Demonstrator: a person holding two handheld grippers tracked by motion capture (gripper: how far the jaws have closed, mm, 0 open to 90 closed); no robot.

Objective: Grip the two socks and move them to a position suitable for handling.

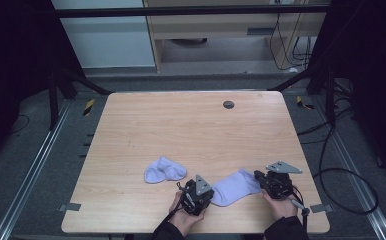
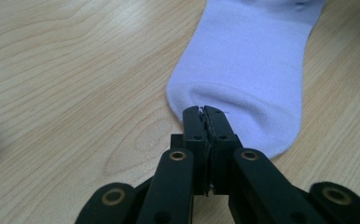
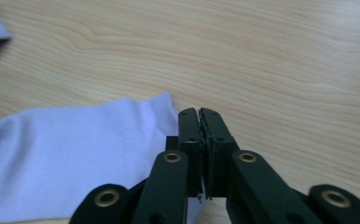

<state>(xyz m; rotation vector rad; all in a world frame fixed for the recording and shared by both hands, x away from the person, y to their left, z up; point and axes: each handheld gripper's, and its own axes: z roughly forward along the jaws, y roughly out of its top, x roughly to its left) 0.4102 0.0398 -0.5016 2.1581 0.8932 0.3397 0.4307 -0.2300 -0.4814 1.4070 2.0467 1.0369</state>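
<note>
A pale lilac sock [image 1: 235, 186] lies flat near the table's front edge, between my two grippers. My left gripper [image 1: 210, 196] is at its rounded toe end; in the left gripper view the jaws [image 2: 204, 111] are pressed together with the edge of the sock [image 2: 248, 60] pinched at their tips. My right gripper [image 1: 259, 180] is at the sock's other end. In the right gripper view its jaws [image 3: 199, 112] are shut just beside the corner of the sock's cuff [image 3: 75, 154], with no cloth seen between the tips. A second lilac sock [image 1: 164, 170] lies crumpled to the left.
The wooden table [image 1: 181, 125] has a round dark grommet [image 1: 228, 104] near its far edge. Black frame bars and cables [image 1: 331, 175] stand on the floor around it. The person's hands hold both grippers at the front edge.
</note>
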